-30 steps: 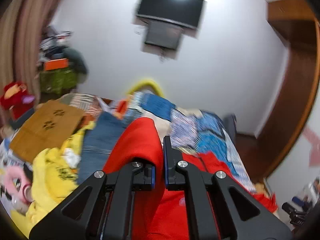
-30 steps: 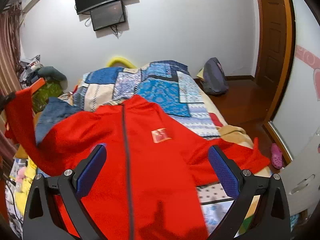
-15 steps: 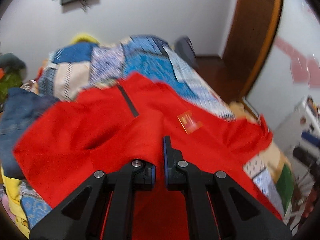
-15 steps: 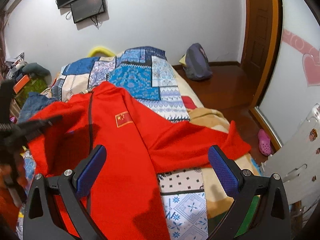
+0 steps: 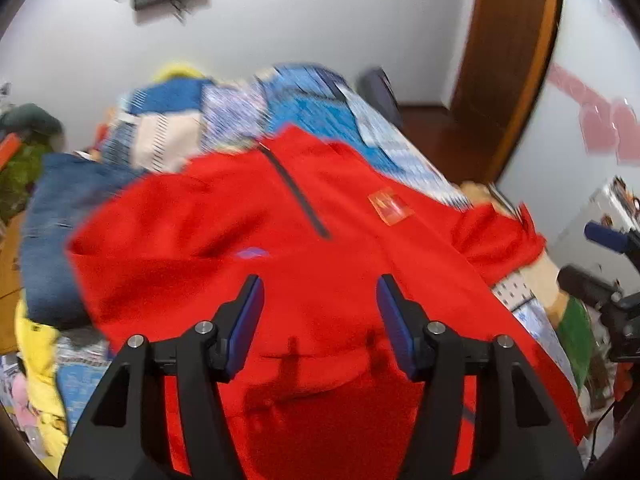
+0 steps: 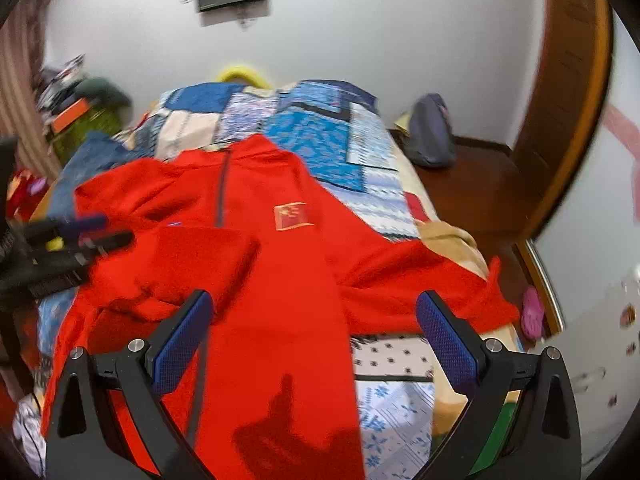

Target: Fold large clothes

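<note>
Operator: Red fleece, zip-neck: the jacket (image 6: 280, 280) lies front-up on the bed (image 6: 320, 128) over the patchwork quilt (image 6: 312, 136). Its sleeve on the left of the right wrist view is folded in across the chest (image 6: 192, 264); the other sleeve (image 6: 432, 292) is spread out toward the bed edge. What is the status of the tongs?

Technician: The left tongs (image 5: 318, 320) are opening, with nothing between the blue pads; the folded sleeve lies free on the chest below them. The right tongs (image 6: 316, 344) stand wide and empty above the lower body of the jacket.

Operator: What is the procedure for the step in hand?

Technician: Let the left tongs clear the cloth fully before lifting away, so that the pads do not drag the fold open. Then take the spread sleeve near its cuff with the right tongs, not mid-sleeve (fleece sags when held in the middle), and carry it low and level across the chest so that it lands on the first sleeve.

Operator: Hazards?

Technician: The denim (image 5: 52, 232) and yellow garments (image 5: 36, 344) lie just beside the jacket. Keep the tongs off them. Verify that the shoulder edge is straight; blur prevents confirmation here.
</note>
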`<state>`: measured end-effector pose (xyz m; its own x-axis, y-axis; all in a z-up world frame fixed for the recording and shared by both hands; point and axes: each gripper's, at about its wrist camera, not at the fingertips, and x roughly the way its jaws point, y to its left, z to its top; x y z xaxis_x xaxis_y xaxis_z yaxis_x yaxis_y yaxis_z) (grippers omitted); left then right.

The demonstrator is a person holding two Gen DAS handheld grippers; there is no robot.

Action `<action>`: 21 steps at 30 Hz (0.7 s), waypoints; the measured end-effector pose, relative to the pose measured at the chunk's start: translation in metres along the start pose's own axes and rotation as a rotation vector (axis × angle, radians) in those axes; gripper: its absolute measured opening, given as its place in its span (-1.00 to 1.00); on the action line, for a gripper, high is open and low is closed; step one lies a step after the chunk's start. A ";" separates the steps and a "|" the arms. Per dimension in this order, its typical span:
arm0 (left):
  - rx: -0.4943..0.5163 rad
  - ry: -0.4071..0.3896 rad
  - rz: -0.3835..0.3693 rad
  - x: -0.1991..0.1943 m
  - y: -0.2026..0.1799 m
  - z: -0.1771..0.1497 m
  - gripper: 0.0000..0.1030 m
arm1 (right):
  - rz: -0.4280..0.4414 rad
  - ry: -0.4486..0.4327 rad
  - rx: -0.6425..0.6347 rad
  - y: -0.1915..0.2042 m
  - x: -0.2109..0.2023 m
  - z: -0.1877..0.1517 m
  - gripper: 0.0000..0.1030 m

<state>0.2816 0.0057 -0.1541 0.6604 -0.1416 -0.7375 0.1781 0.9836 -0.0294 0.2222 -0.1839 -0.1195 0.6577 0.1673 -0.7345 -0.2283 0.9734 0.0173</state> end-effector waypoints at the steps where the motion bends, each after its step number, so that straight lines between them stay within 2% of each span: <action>1: -0.013 -0.013 0.027 -0.006 0.011 0.003 0.12 | 0.013 0.003 -0.015 0.005 0.002 0.001 0.96; 5: -0.097 -0.039 0.091 -0.026 0.062 0.002 0.15 | 0.090 0.053 -0.063 0.034 0.017 0.006 0.96; 9: -0.174 -0.012 0.147 -0.031 0.110 -0.019 0.21 | 0.181 0.095 -0.165 0.074 0.040 0.007 0.94; 12: -0.225 0.051 0.157 -0.024 0.141 -0.043 0.21 | 0.173 0.143 -0.264 0.103 0.062 0.007 0.94; 15: -0.229 0.115 0.167 -0.012 0.158 -0.069 0.21 | 0.191 0.199 -0.339 0.129 0.087 0.005 0.92; 17: -0.215 0.162 0.177 -0.004 0.166 -0.086 0.21 | 0.198 0.245 -0.345 0.140 0.103 0.003 0.92; 21: -0.161 0.253 0.198 0.014 0.171 -0.120 0.21 | 0.230 0.295 -0.330 0.158 0.128 0.000 0.77</action>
<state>0.2340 0.1853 -0.2502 0.4651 0.0661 -0.8828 -0.0655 0.9970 0.0401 0.2703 -0.0089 -0.2115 0.3434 0.2745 -0.8982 -0.5901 0.8070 0.0211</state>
